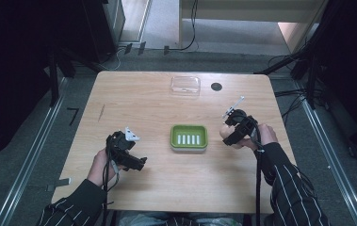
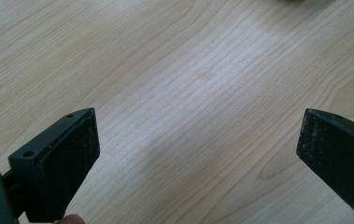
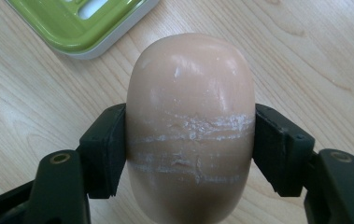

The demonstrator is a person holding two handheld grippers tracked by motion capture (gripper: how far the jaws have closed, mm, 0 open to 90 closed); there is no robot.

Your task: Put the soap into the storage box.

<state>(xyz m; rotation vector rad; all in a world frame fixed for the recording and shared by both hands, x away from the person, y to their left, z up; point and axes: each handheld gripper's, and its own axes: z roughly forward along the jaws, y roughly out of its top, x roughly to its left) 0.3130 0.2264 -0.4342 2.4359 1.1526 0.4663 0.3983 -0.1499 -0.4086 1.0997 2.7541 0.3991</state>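
A soap dish (image 1: 189, 138) sits at the middle of the table (image 1: 157, 188). To its right, just beside it, the right gripper (image 1: 232, 134) holds a bar of soap (image 3: 191, 126) clamped between its jaws above the tabletop; in the right gripper view the dish's corner (image 3: 79, 23) lies beyond the bar, to the far left. The left gripper (image 1: 128, 155) is well to the dish's left and slightly nearer, jaws spread over bare tabletop (image 2: 188, 93). A clear plastic lid (image 1: 185, 85) lies near the far edge, behind the dish, with a small round disc (image 1: 216, 86) just to its right.
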